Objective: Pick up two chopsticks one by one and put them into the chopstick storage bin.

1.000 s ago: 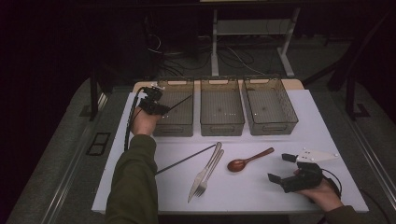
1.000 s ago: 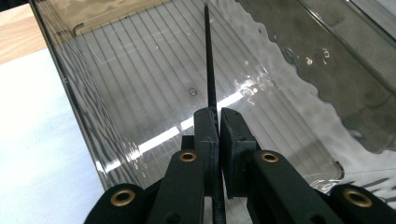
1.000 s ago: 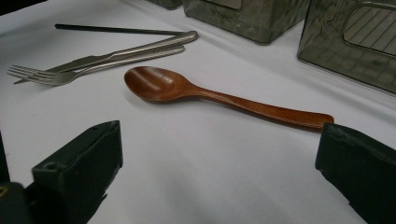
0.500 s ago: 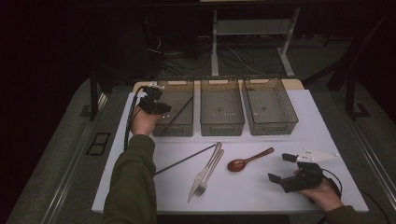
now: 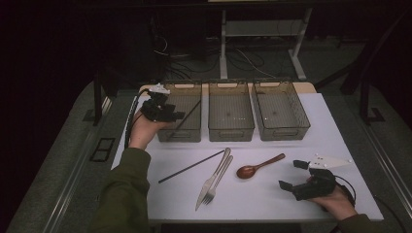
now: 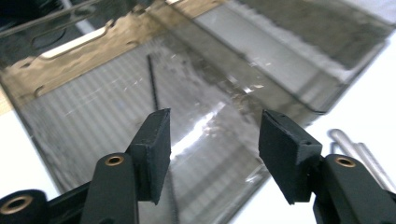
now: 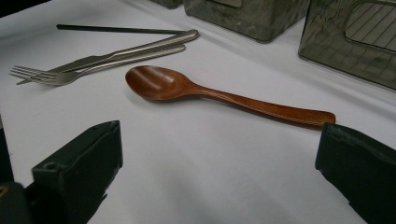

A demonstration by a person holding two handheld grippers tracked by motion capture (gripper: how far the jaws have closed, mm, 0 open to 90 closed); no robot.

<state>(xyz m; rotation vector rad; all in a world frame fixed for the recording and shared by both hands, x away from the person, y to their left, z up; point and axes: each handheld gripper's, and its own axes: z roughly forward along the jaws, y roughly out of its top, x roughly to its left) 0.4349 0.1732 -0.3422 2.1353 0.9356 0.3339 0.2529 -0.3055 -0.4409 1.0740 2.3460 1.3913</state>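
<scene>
My right gripper [image 5: 296, 175] sits jaws spread and empty at the lower right of the high view. The wooden spoon [image 5: 259, 165] lies on the bench just to its upper left, handle end nearest, long axis slanting from bowl at lower left to handle at upper right. My left gripper [image 5: 170, 114], also open, hovers over the leftmost bin [image 5: 190, 88], which holds one chopstick [image 6: 153, 85], so I judge the right hand takes the spoon.
</scene>
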